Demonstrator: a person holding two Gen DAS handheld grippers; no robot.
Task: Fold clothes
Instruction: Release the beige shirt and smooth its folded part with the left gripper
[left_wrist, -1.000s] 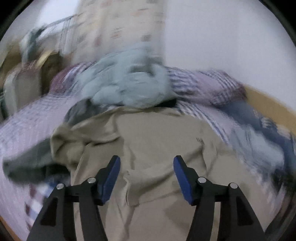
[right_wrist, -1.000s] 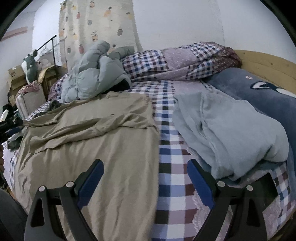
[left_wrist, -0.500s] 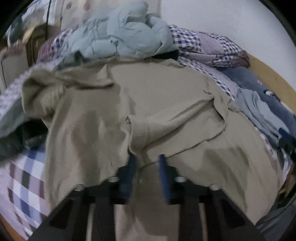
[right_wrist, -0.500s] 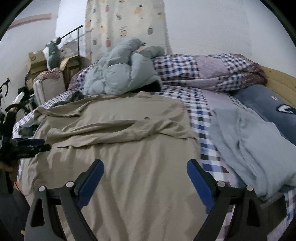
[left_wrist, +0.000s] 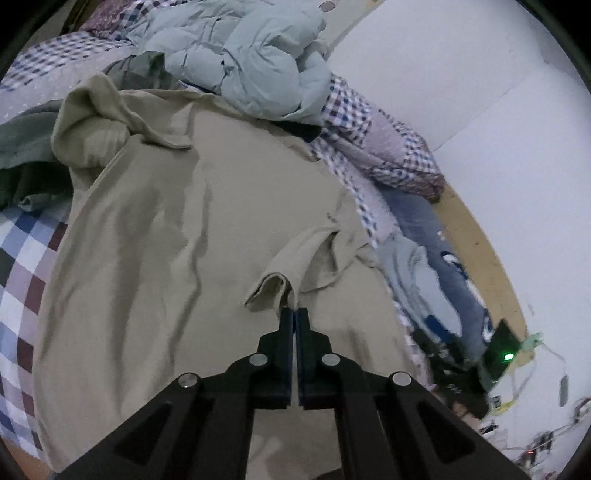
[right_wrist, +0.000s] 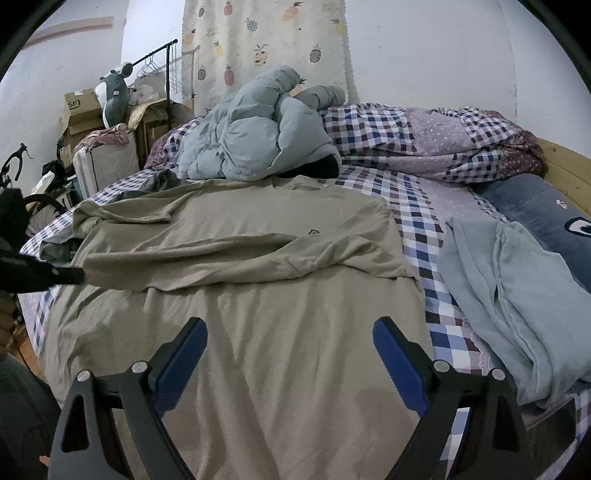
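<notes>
A beige long-sleeved shirt (left_wrist: 177, 229) lies spread on the checked bed (left_wrist: 22, 251). My left gripper (left_wrist: 294, 312) is shut on the cuff of the shirt's sleeve (left_wrist: 273, 288), which lies folded across the body. In the right wrist view the shirt (right_wrist: 258, 332) fills the middle, with the sleeve (right_wrist: 240, 262) stretched across it toward the left gripper (right_wrist: 70, 275) at the left edge. My right gripper (right_wrist: 290, 332) is open and empty just above the shirt's lower part.
A pale blue puffy jacket (right_wrist: 258, 129) lies at the far side of the bed. A light blue garment (right_wrist: 509, 295) and a dark blue pillow (right_wrist: 535, 206) lie right. A checked quilt (right_wrist: 424, 140) lies behind. Boxes and a clothes rack (right_wrist: 147, 74) stand left.
My left gripper went from wide open to shut on the sleeve cuff and has swung its view round. My right gripper has shifted left over the shirt and stays open.
</notes>
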